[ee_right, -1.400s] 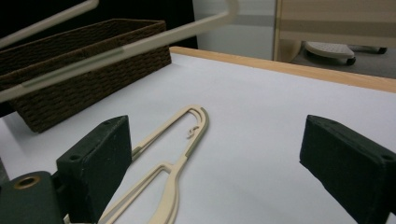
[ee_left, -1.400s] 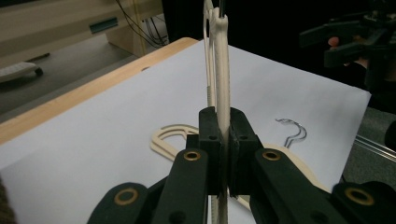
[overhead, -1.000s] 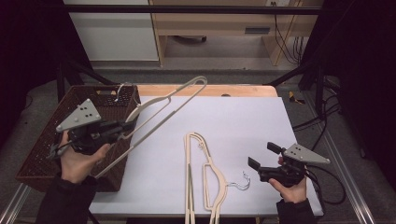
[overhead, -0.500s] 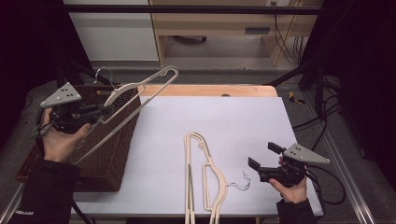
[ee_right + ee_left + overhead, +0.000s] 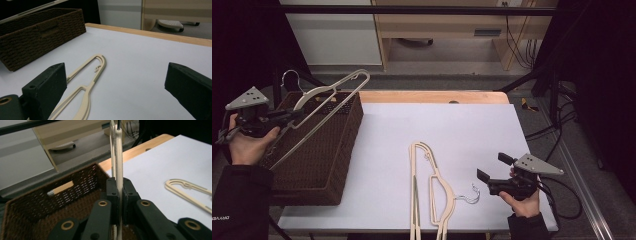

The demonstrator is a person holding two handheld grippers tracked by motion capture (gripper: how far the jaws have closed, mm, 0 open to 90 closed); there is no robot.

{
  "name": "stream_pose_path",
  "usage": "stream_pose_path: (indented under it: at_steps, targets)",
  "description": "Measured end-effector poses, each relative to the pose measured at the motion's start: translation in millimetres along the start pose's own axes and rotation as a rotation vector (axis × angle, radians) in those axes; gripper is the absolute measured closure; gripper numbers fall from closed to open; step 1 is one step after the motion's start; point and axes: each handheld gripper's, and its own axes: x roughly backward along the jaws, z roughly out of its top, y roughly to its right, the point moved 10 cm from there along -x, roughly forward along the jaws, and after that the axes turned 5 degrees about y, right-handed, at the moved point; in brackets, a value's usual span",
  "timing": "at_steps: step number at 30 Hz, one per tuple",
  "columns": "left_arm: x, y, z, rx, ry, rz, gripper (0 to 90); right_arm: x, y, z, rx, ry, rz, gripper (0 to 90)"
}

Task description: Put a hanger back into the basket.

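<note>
High view: two hangers (image 5: 324, 97) (image 5: 432, 192), one basket (image 5: 319, 160)

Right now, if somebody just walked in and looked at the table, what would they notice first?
Probably the cream hanger held in the air over the brown woven basket at the table's left side, pinched in the left gripper. Next, the second hanger lying flat on the white table near the front edge. Just to its right, the right gripper waits with its jaws wide open.
</note>
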Motion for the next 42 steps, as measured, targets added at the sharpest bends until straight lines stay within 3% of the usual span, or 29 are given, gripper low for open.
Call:
stream_pose_path:
  at_steps: [6, 10, 15, 28, 36, 42]
  targets:
    - [0.0, -18.4, -21.7, 0.027, -0.025, 0.011, 86.1, -0.9, -0.7, -1.1, 0.001, -0.008, 0.005, 4.2]
    - [-1.4, -23.5, -36.8, 0.043, -0.056, 0.019, 86.1, 0.8, -0.9, 0.5, -0.007, 0.000, 0.009, 4.2]
    - [-1.4, -23.2, -47.6, 0.068, -0.065, 0.011, 86.2, -0.1, -0.7, 0.6, -0.009, -0.001, 0.006, 4.2]
    - [3.5, -30.1, -74.4, 0.083, -0.126, 0.019, 86.3, -3.7, -1.2, -3.3, -0.006, -0.020, 0.002, 4.0]
    - [-13.9, -27.1, -100.9, 0.101, -0.199, 0.027, 86.3, -3.7, -1.7, -3.2, -0.009, -0.018, 0.003, 4.1]
    - [-19.8, -29.7, -113.5, 0.143, -0.204, 0.056, 86.0, -4.5, -2.2, -4.1, -0.007, -0.022, 0.005, 4.1]
